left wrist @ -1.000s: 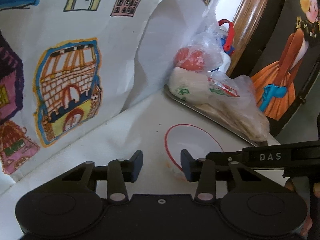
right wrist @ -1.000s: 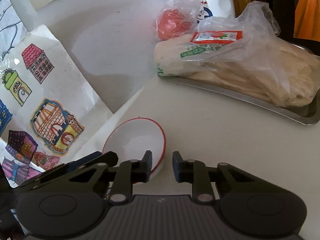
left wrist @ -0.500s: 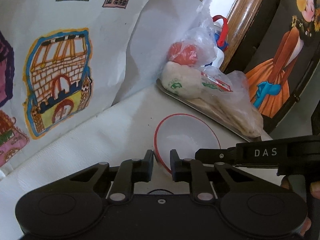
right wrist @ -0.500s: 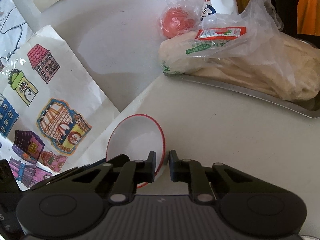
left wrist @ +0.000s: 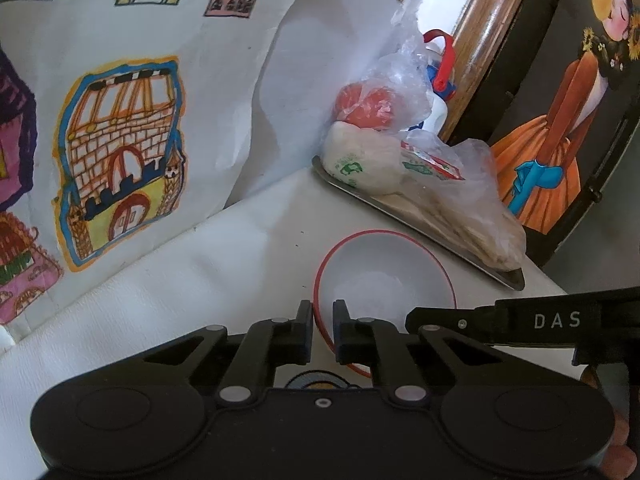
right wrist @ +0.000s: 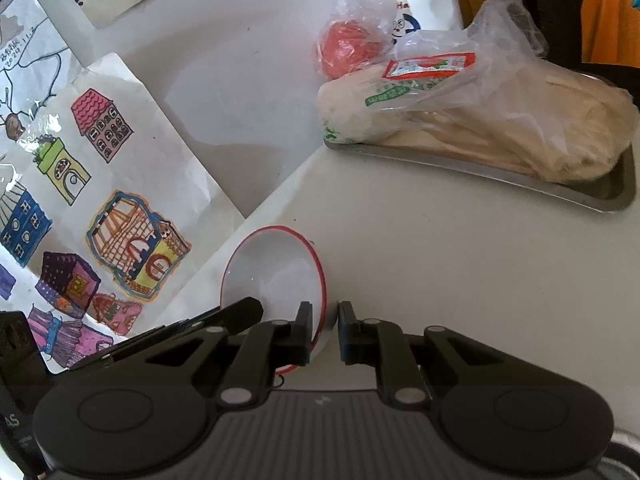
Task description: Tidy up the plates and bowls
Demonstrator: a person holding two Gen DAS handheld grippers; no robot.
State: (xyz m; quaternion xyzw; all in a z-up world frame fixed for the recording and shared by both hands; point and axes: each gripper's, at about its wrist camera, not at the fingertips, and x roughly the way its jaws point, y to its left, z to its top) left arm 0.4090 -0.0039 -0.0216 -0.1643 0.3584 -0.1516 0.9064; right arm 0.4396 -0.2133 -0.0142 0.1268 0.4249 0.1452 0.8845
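A white bowl with a red rim (left wrist: 384, 280) sits on the white tabletop close in front of both grippers. My left gripper (left wrist: 322, 322) has the bowl's left rim between its pads, and its jaws are closing tight on that rim. In the right wrist view the same bowl (right wrist: 276, 276) looks tilted, and my right gripper (right wrist: 324, 326) is shut on its right rim. The right gripper's black finger (left wrist: 500, 320) reaches in from the right in the left wrist view. A small patterned patch shows under the bowl's near edge, too hidden to identify.
A metal tray (right wrist: 600, 196) holds bagged pale food (right wrist: 480, 120) at the back right. Beside it are a red item in plastic (right wrist: 344, 48) and a white bottle (right wrist: 428, 4). Children's drawings (left wrist: 120, 152) cover the wall on the left. A dark painting (left wrist: 560, 120) stands at the right.
The left gripper's jaws have come together from wide apart onto the bowl's left rim. The right gripper's jaws have narrowed onto the right rim. The bowl now looks more tilted in the right wrist view.
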